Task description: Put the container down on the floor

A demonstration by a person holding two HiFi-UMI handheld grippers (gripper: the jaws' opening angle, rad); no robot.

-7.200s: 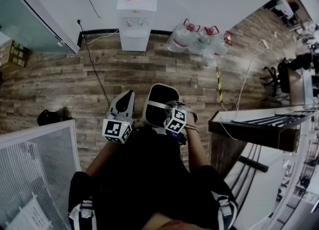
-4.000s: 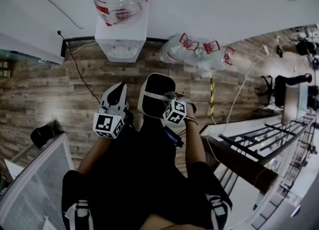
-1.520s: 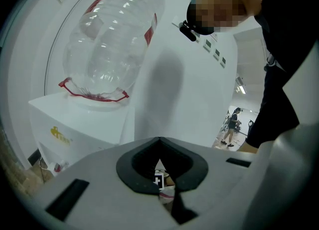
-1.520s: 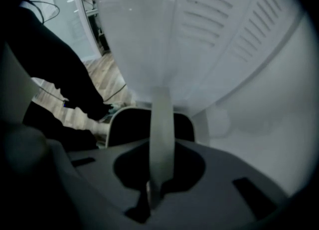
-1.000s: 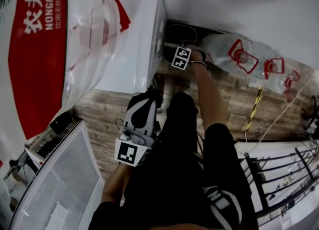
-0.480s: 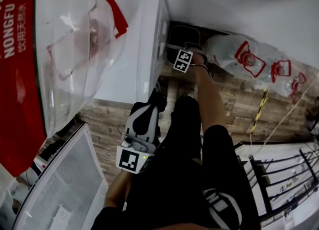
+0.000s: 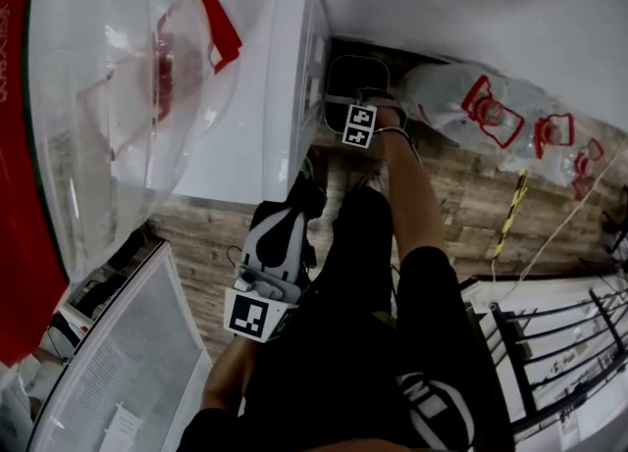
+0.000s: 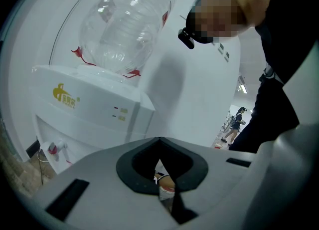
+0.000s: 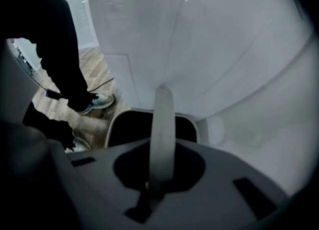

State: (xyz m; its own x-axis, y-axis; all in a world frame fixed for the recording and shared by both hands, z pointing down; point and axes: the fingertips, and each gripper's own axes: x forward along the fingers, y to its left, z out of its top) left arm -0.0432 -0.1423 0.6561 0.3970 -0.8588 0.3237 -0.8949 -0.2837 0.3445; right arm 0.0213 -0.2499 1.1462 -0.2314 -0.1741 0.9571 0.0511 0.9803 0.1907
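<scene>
One container (image 7: 351,73), dark inside with a pale rim, hangs just beyond the right gripper (image 9: 154,173), whose fingers are clamped on its single pale handle (image 9: 162,119). It is low down against the wall; no view shows whether its base touches the wooden floor (image 7: 451,200). The left gripper (image 8: 160,173) has its fingers pressed together with nothing between them.

To the left of the right fingers stands one white water dispenser (image 7: 265,97), carrying one large clear bottle (image 7: 108,117) upside down. To the right of those fingers, three clear bottles (image 7: 471,112) with red handles lie close together on the floor.

The large bottle has a red label (image 7: 15,244), but its white print is cut off at the picture edge and cannot be read. In the left gripper view, ahead of the fingers, the dispenser front bears one yellow logo (image 8: 65,97) with writing too small to read, and two small indicator marks (image 8: 119,113), one red and one yellow
</scene>
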